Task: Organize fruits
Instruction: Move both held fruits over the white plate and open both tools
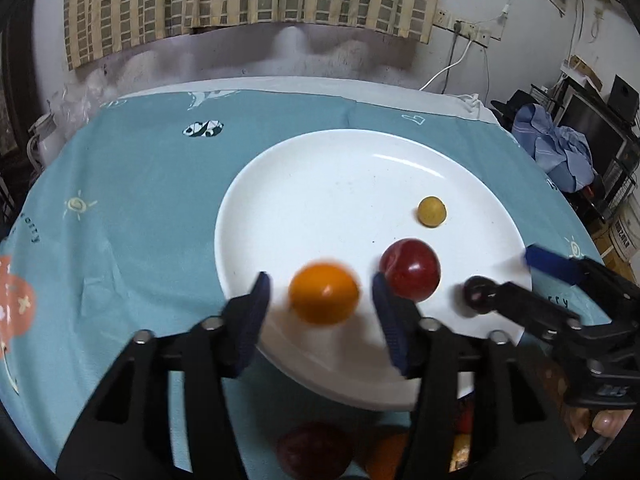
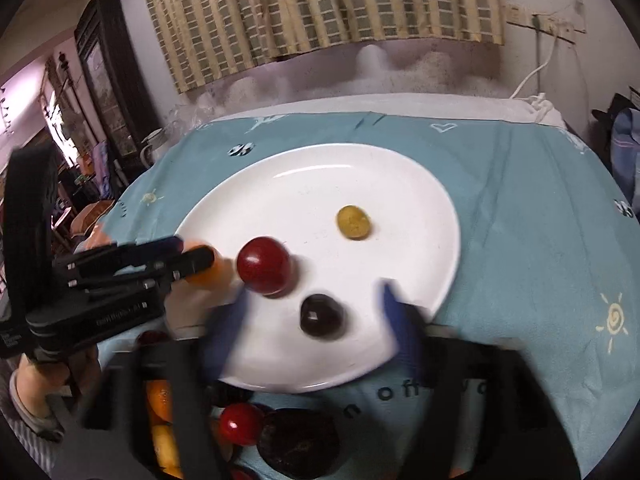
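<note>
Left wrist view: my left gripper (image 1: 320, 312) is spread open, its fingers (image 1: 256, 312) on either side of the orange (image 1: 323, 294) without touching it, at the near edge of the plate (image 1: 320, 184). A red plum (image 1: 410, 269) sits just beside it, and a small yellow fruit (image 1: 432, 211) lies farther in. My right gripper (image 1: 506, 276) reaches in over the plate's right edge beside a dark plum (image 1: 476, 294).

Right wrist view: my right fingers (image 2: 394, 312) are open around the dark plum (image 2: 322, 315), which rests on the plate (image 2: 400, 184) near its near edge. The blue cloth (image 2: 520, 200) covers the bench.
</note>
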`<action>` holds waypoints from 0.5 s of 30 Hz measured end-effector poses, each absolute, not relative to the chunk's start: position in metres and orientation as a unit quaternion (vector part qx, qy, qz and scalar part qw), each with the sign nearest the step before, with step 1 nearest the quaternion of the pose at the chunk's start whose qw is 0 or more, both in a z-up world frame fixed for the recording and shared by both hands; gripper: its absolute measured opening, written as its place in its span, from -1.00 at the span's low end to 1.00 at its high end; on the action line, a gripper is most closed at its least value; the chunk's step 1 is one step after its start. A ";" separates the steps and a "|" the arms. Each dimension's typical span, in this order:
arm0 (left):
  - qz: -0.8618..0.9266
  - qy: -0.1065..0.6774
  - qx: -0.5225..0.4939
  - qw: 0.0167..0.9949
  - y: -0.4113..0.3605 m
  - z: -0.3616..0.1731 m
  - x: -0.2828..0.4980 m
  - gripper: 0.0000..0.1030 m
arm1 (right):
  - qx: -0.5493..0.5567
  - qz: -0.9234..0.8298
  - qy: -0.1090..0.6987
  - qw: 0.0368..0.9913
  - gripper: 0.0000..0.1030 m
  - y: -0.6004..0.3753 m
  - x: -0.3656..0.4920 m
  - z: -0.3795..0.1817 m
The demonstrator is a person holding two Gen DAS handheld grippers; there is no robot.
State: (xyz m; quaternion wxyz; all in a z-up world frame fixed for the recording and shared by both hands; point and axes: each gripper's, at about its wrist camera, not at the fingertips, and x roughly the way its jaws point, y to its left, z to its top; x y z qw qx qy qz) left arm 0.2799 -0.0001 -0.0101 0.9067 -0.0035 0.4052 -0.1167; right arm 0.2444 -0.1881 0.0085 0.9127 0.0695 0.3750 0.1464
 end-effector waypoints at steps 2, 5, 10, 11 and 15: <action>-0.108 0.392 -0.013 0.913 0.006 -0.006 0.271 0.44 | 0.083 0.149 0.357 0.918 0.75 -0.196 0.239 0.019; -0.104 0.376 -0.052 0.919 0.029 0.008 0.247 0.61 | 0.108 0.152 0.348 0.919 0.75 -0.204 0.229 0.032; -0.066 0.348 -0.087 0.931 0.066 0.013 0.188 0.92 | 0.126 0.148 0.344 0.919 0.96 -0.212 0.187 0.040; -0.061 0.350 -0.087 0.931 0.070 0.009 0.178 0.92 | 0.123 0.137 0.338 0.923 0.97 -0.213 0.177 0.038; -0.071 0.369 -0.080 0.923 0.072 -0.011 0.152 0.92 | 0.086 0.090 0.355 0.926 0.97 -0.211 0.152 0.023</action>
